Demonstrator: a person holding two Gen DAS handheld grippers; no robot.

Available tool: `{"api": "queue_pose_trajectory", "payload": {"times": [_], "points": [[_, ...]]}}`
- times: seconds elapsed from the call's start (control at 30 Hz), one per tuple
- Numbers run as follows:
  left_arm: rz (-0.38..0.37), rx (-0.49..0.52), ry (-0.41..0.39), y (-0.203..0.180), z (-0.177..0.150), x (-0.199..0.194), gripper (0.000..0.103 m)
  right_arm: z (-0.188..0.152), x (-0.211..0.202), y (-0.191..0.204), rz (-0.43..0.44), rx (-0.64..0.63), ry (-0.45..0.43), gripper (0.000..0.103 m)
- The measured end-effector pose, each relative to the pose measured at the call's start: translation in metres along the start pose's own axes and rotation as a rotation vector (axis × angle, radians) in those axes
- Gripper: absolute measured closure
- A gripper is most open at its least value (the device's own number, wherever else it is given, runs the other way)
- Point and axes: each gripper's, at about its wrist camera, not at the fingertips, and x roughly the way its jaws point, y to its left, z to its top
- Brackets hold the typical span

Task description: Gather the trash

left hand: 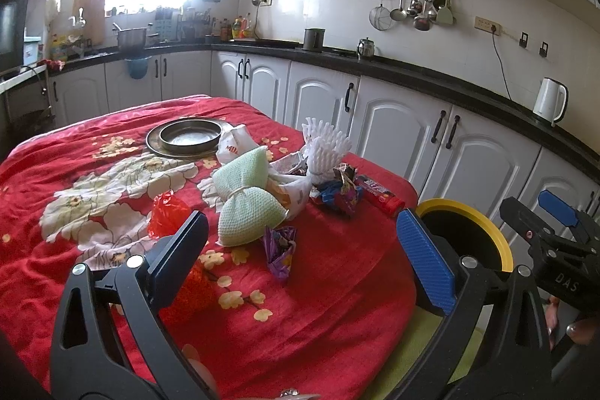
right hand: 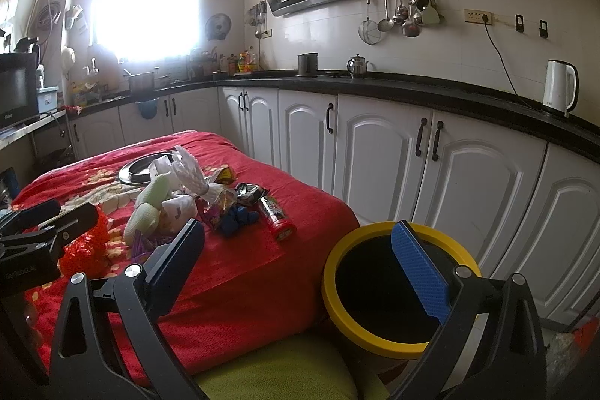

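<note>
A heap of trash lies on the red flowered tablecloth [left hand: 300, 287]: a green mesh pouch [left hand: 247, 201], a purple wrapper [left hand: 279, 246], a red crinkly wrapper [left hand: 167, 214], white foam netting [left hand: 326, 149], blue and foil wrappers [left hand: 335, 194] and a red tube [left hand: 378, 194]. My left gripper [left hand: 303, 250] is open above the near side of the table, short of the purple wrapper, holding nothing. My right gripper [right hand: 300, 261] is open and empty, with one finger over the yellow-rimmed bin [right hand: 333, 287] beside the table. The red tube [right hand: 277, 218] lies nearest the bin.
A round metal dish [left hand: 189, 135] sits at the table's far side. White cabinets under a black counter [right hand: 412, 89] run behind the table and bin, with a white kettle [right hand: 558, 92] on top. A yellow-green cushion [right hand: 281, 373] lies below the grippers.
</note>
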Motion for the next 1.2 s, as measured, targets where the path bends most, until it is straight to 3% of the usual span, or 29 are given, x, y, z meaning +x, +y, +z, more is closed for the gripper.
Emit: {"api": "queue_pose_trajectory", "payload": {"times": [0.33,0.7,1.0,1.2], "points": [[0.012,-0.067,0.03,0.022,-0.001,0.007,0.011,0.005,0.007,0.011,0.082,-0.03,0.013,0.006],[0.106,-0.131,0.038,0.057,0.002,0.011,0.011,0.024,0.031,0.046,0.216,-0.122,0.02,0.006],[0.187,-0.164,0.067,0.085,0.006,0.022,0.011,0.048,0.071,0.069,0.288,-0.195,0.047,0.006],[0.238,-0.19,0.131,0.104,0.005,0.043,0.011,0.055,0.11,0.084,0.322,-0.241,0.097,0.006]]}}
